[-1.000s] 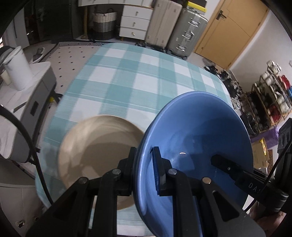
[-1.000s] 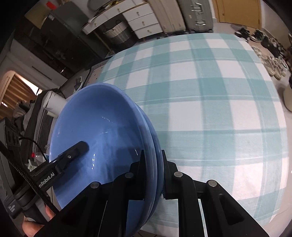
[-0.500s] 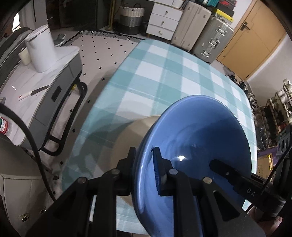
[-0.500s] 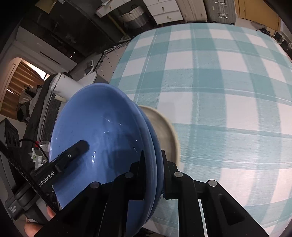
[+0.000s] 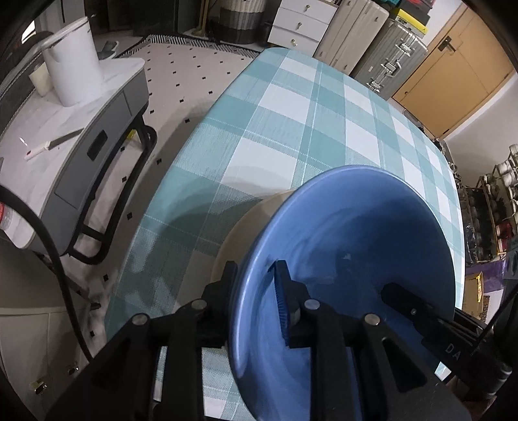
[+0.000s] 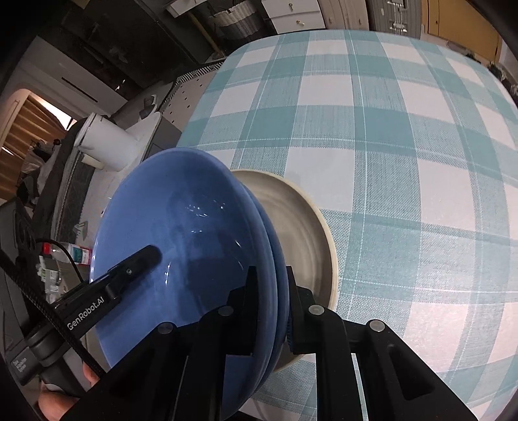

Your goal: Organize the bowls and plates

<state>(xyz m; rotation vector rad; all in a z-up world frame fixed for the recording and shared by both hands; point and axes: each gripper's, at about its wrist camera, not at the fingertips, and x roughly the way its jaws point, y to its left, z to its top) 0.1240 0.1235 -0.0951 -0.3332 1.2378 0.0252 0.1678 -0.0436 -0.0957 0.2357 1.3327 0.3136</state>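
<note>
A blue bowl (image 5: 356, 233) (image 6: 181, 210) hangs tilted just above a beige plate (image 5: 255, 210) (image 6: 291, 220) near the left edge of the checked table (image 5: 291, 113) (image 6: 388, 129). In the right wrist view a second blue rim shows nested under it. My left gripper (image 5: 254, 272) has the bowl's near rim between its jaws, which are opening; its inner finger (image 6: 139, 259) lies inside the bowl. My right gripper (image 6: 271, 273) is shut on the opposite rim, one finger (image 5: 398, 294) reaching into the bowl. The bowl hides much of the plate.
A grey side table (image 5: 97, 129) with a white kettle (image 5: 71, 71) stands left of the table. Suitcases (image 5: 388, 55), white drawers (image 5: 301, 29) and a wooden door (image 5: 453, 64) line the far side. A cluttered shelf (image 5: 498, 200) stands at the right. A person's hand (image 6: 55, 401) holds the left gripper.
Both grippers carried the blue bowl toward the table's left edge and lower. The beige plate now lies mostly beneath the bowl instead of beside it.
</note>
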